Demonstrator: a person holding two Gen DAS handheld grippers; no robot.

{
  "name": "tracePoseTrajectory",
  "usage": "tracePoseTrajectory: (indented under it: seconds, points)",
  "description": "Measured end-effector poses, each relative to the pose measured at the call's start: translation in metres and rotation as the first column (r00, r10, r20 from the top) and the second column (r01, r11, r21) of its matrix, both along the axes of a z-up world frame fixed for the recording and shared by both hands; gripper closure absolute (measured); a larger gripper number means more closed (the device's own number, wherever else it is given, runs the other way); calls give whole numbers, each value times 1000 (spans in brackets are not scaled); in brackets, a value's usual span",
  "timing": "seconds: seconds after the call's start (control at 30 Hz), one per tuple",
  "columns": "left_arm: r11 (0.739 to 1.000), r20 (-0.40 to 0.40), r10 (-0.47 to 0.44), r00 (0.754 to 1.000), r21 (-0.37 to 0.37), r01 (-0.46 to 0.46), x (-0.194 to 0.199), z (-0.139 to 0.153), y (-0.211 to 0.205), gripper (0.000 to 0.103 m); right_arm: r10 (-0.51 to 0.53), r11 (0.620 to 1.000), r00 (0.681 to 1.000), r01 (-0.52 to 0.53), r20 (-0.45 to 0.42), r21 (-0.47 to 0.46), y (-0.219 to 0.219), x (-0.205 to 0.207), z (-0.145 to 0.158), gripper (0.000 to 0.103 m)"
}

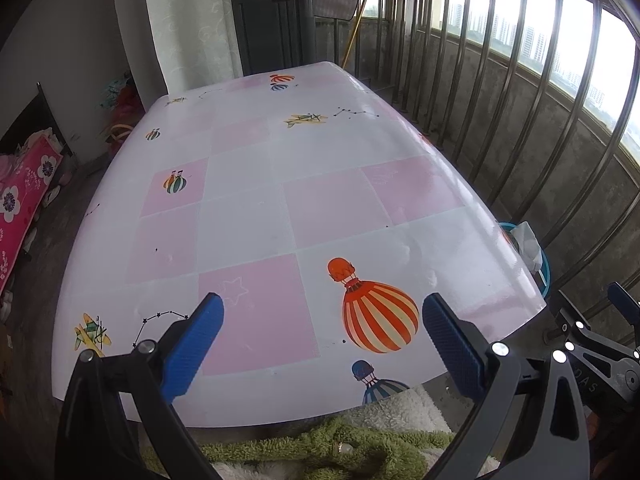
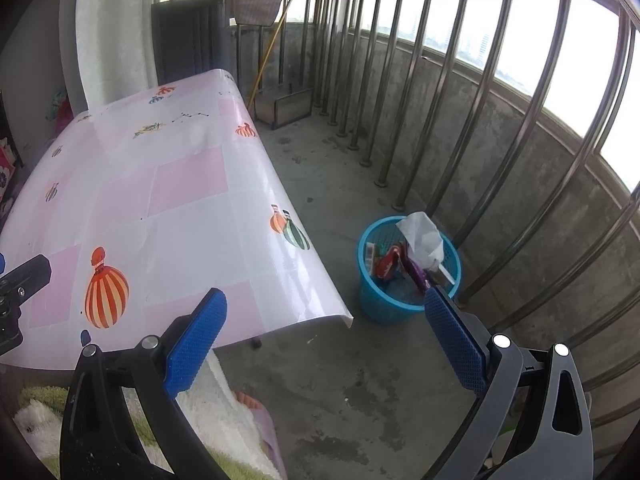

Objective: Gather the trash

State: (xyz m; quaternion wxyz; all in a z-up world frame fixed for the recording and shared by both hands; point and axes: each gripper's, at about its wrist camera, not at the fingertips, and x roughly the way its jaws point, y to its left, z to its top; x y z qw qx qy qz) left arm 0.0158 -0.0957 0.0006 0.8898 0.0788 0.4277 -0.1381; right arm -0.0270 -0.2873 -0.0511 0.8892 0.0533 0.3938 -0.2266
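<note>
The left hand-held gripper [image 1: 322, 344] is held wide open above the near edge of the bench [image 1: 248, 224], with nothing between its blue pads. The right hand-held gripper [image 2: 326, 346] is likewise spread wide and empty, held over the concrete floor [image 2: 340, 400] just off the bench's near right corner. The bench is covered by a glossy pink-and-white cloth printed with hot-air balloons. The trash [image 2: 404, 260] is seen gathered in a blue mesh bin [image 2: 374, 300] on the floor, between the bench and the metal railing [image 2: 500, 120]: a crumpled white tissue [image 2: 420, 236] on top, with what appear to be coloured wrappers beneath it.
</note>
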Motion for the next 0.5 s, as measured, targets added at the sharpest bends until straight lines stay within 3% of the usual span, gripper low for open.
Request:
tracePoseTrajectory:
  seconds: [0.5]
  points:
    - [1000, -7, 15, 1000, -5, -15, -1, -1, 4, 6, 8, 1000, 1000, -7, 7, -13, 3, 0, 3, 8]
